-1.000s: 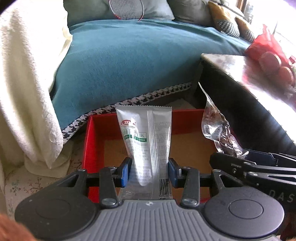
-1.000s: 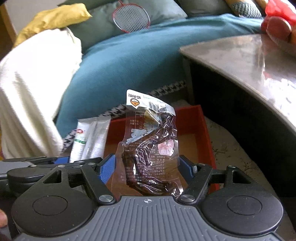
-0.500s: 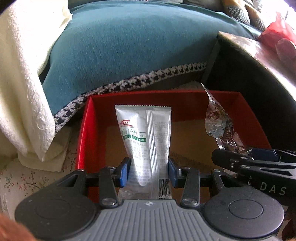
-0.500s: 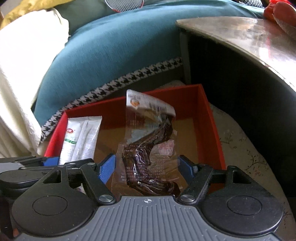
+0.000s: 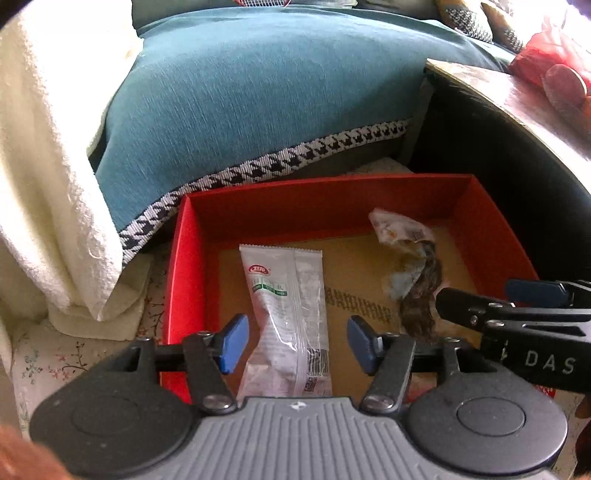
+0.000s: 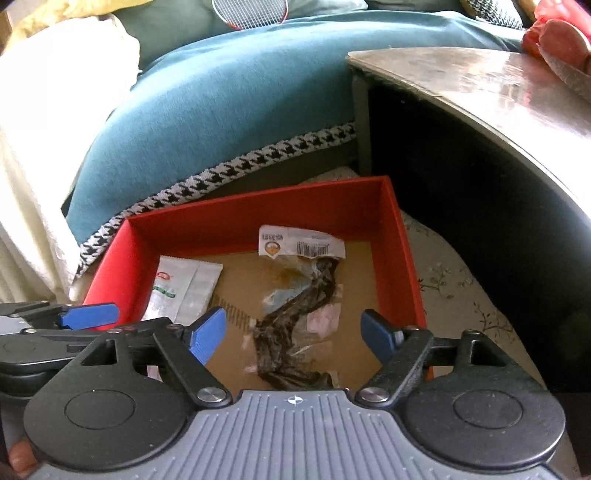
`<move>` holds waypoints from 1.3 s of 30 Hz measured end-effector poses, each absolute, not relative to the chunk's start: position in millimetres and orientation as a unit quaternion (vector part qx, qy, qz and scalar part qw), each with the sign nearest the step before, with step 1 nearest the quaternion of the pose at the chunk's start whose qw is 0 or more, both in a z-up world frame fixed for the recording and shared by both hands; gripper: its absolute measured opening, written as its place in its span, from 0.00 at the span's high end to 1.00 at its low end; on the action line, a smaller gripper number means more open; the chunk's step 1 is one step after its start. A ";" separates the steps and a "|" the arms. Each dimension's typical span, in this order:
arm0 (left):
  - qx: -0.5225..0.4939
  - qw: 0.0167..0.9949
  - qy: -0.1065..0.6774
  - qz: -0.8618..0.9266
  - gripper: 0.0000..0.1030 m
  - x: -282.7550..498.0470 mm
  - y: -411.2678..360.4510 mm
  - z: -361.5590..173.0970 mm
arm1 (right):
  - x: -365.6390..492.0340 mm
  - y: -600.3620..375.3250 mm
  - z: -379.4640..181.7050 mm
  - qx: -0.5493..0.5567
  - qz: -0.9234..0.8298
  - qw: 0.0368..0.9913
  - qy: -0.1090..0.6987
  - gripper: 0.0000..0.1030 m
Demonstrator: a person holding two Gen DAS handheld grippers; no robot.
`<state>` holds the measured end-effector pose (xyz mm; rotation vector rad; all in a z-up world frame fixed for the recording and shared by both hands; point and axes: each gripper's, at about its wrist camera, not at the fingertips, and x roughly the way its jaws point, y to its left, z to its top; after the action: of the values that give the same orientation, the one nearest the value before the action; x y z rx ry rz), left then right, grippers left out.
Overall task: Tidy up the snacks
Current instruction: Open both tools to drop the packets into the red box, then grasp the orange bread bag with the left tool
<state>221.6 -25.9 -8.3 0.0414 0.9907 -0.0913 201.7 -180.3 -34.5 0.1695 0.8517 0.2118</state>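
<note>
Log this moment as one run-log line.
left gripper: just opened, white packet released | right gripper: just opened, clear packet released | both in red box

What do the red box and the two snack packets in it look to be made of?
Red box: likely cardboard, matte red walls, plain brown floor.
White packet: glossy plastic film, judging by its crimped ends and glare.
Clear packet: transparent crinkled plastic, dark contents showing through.

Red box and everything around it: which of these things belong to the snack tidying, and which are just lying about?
Part of the job:
- red box
- white snack packet
- clear packet of dark snack
- left hand-held gripper, open
- right hand-held gripper, open

Lying about:
- teal sofa cover
- cream blanket
- racket
- table
</note>
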 end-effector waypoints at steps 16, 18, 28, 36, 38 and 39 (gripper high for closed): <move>0.008 0.889 0.455 -0.053 0.47 171.0 -10.4 13.8 | 156.6 -177.0 -13.1 0.071 0.125 0.906 0.398 0.17; 0.007 0.889 0.454 -0.052 0.47 163.1 -7.5 14.9 | 149.8 -176.9 -11.0 0.072 0.125 0.906 0.399 0.16; 0.003 0.880 0.471 -0.057 0.47 120.2 3.9 6.2 | 117.7 -166.9 -10.9 0.055 0.145 0.898 0.413 0.16; 0.017 0.863 0.500 -0.069 0.47 91.4 -1.6 -13.7 | 96.3 -167.0 -21.8 0.048 0.146 0.888 0.434 0.15; 0.023 0.858 0.508 -0.074 0.46 85.8 -5.1 -19.8 | 91.6 -169.1 -24.0 0.048 0.144 0.886 0.437 0.15; 0.024 0.855 0.513 -0.076 0.46 84.3 -6.0 -22.3 | 89.6 -170.4 -24.9 0.050 0.143 0.886 0.439 0.15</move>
<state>84.3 -6.0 -22.3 0.0496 1.0776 -0.1607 89.6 -170.4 -24.9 0.1034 0.9132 0.2981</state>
